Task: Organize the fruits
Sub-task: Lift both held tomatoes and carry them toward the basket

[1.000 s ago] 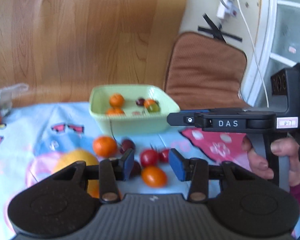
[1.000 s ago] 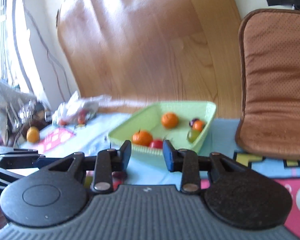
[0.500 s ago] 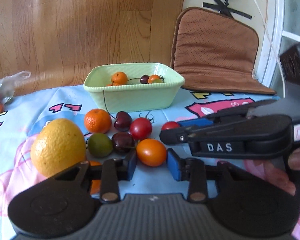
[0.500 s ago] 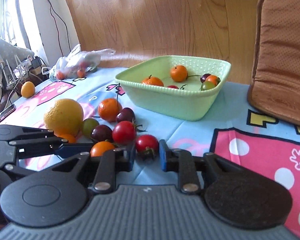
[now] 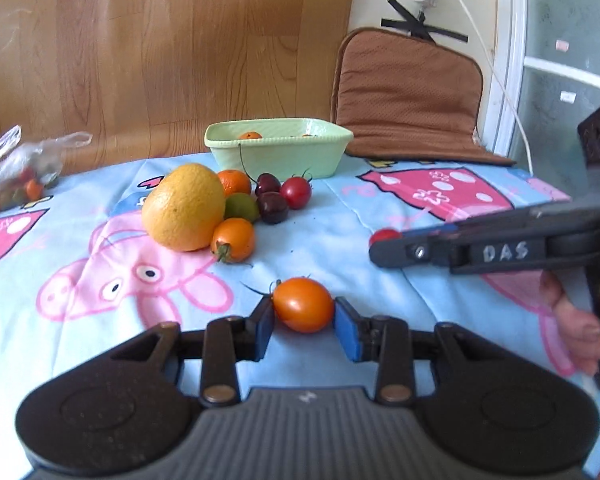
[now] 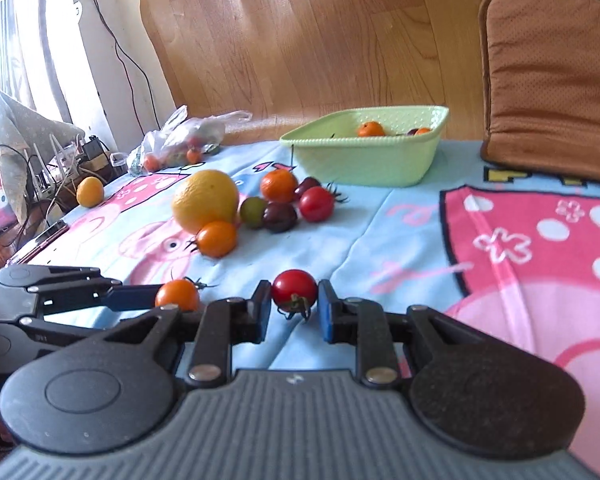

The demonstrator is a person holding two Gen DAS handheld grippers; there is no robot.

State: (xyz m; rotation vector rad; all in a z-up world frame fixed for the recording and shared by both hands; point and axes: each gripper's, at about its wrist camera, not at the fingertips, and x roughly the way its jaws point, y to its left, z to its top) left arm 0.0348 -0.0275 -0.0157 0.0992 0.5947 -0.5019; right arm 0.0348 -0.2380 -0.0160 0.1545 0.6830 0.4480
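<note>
The left gripper (image 5: 303, 322) is clamped on an orange cherry tomato (image 5: 303, 310), both blue pads pressing its flanks, and the right gripper (image 6: 293, 308) is clamped the same way on a red cherry tomato (image 6: 294, 290) whose green stem hangs toward the camera. Both fruits sit low over the cartoon-printed blue cloth (image 5: 320, 232), near each other; whether they touch the cloth I cannot tell. Farther out lies the loose heap: a big yellow-orange citrus (image 5: 185, 207), a second orange tomato (image 5: 233, 239) against it, a green one, dark cherries, a red tomato and a small mandarin. Behind the heap stands the pale green basket (image 5: 278, 151), already holding a few fruits, likely where these two belong. Such tomatoes are light, smooth-skinned and soft; too hard a squeeze could split them, too slack and they may squirt out. Holding across the widest middle, as now, seems right. The big citrus looks heavier and firm, probably too wide for an easy pinch
</note>
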